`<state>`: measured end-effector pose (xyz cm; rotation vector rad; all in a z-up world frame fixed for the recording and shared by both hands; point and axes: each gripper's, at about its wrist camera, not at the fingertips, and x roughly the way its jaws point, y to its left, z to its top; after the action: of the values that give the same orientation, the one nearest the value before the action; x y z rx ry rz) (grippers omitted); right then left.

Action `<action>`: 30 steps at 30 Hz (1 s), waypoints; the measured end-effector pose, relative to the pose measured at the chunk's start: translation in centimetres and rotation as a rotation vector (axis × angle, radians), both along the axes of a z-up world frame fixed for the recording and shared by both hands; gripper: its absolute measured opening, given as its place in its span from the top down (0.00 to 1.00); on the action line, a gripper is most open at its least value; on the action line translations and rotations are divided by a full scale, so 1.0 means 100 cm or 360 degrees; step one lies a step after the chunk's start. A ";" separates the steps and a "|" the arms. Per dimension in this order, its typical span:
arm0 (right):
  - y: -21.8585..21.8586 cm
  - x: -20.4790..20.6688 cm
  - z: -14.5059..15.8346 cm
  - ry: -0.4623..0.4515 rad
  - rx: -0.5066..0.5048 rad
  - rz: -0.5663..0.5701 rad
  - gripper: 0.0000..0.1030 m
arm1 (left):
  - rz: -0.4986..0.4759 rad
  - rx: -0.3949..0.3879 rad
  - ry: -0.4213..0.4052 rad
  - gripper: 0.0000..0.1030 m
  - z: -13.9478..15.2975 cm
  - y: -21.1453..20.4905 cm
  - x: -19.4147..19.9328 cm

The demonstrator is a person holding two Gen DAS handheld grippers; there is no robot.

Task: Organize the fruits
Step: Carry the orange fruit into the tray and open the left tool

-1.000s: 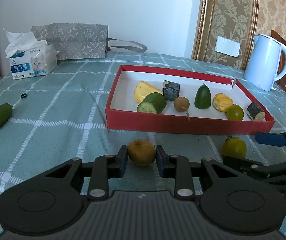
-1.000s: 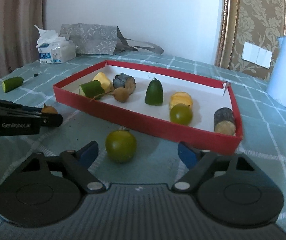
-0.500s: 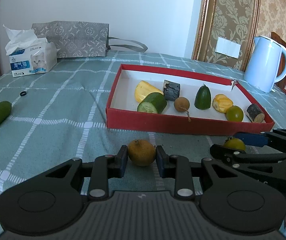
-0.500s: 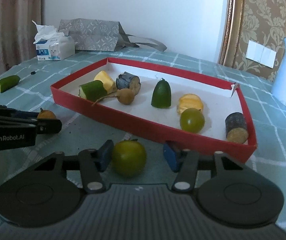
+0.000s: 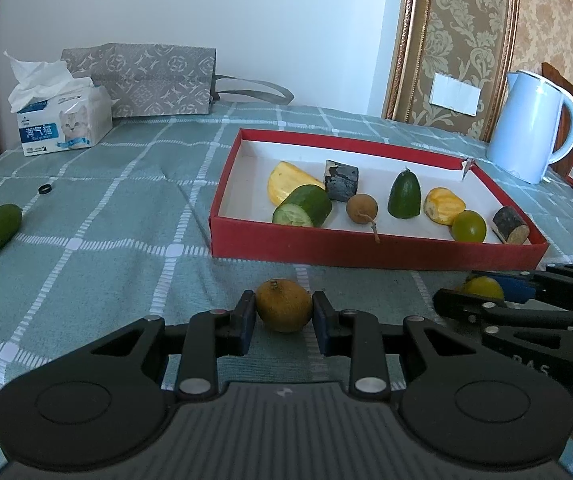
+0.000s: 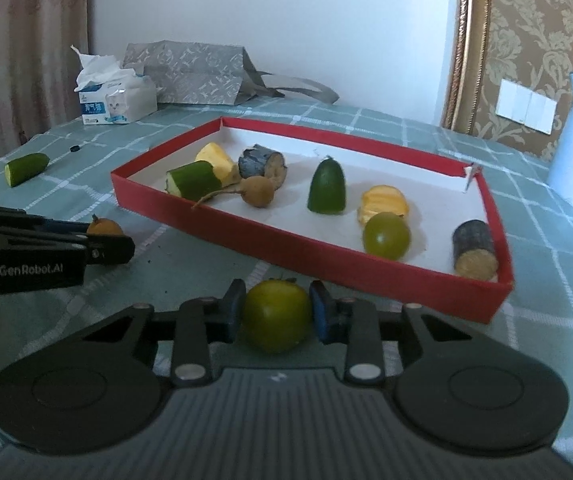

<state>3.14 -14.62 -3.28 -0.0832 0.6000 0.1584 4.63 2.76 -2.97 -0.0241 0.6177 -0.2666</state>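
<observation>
- While clamped on a round, rough brown fruit (image 5: 283, 310) on the checked green cloth, the left tool (image 5: 283, 322) rests before the shallow red cardboard box (image 5: 366, 248) of cut pieces.
- Right tool (image 6: 276, 316), jaws just closed, grips a smooth round green fruit (image 6: 275, 314).

It looks like a room in a home. The table (image 5: 106, 216) wears a green checked cloth, and on it stand a tissue pack (image 5: 60, 120), a patterned paper bag (image 5: 154, 80) and a white electric kettle (image 5: 530, 120). Ornate gold wallpaper (image 5: 466, 20) and a curtain (image 6: 22, 48) cover the walls.
</observation>
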 end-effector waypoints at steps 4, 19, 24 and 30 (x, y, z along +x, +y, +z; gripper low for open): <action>-0.012 -0.011 0.002 -0.0035 -0.0020 -0.0056 0.69 | -0.0024 -0.0020 -0.0013 0.71 0.002 0.000 -0.002; -0.042 -0.019 0.003 -0.0064 0.0044 -0.0157 0.69 | -0.0204 -0.0041 -0.0204 0.71 0.036 -0.029 -0.015; -0.042 -0.018 0.002 -0.0049 0.0047 -0.0163 0.69 | -0.0253 -0.0001 -0.0203 0.71 0.043 -0.055 0.006; -0.042 -0.017 0.001 -0.0033 0.0045 -0.0171 0.69 | -0.0278 0.0016 -0.0107 0.72 0.038 -0.081 0.045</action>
<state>1.48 -18.80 -3.19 -0.0248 0.5799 0.0618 9.17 -5.35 0.80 0.0487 0.5552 -0.4317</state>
